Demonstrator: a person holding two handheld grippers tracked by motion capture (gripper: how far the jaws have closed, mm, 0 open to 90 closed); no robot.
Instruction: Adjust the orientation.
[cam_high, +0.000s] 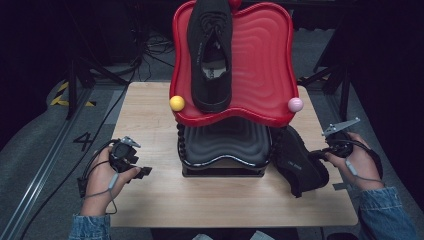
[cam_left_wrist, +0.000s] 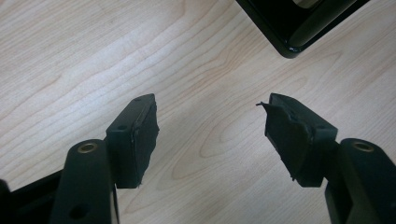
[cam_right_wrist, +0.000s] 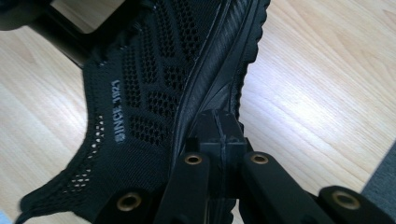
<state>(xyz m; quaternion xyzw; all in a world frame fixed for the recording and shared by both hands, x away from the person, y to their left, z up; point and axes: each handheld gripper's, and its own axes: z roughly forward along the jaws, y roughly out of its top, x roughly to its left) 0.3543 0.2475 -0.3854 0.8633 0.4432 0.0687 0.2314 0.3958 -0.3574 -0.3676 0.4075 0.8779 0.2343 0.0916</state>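
Right tongs (cam_right_wrist: 223, 140) pinching black shoe (cam_right_wrist: 154, 93)

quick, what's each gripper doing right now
left gripper: open, nothing between its jaws, over the bare table.
right gripper: shut on the black shoe lying on the table.

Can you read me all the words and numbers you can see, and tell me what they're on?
"4": painted in black on the grey floor left of the table.
"SINCE 1921", best reading, the digits are small: pale letters on the mesh side of the black shoe in the right gripper view.
Pale print on the side of the shoe on the red tray: too small to read.
Pale print on the shoe by the table's right edge: too blurred to read.
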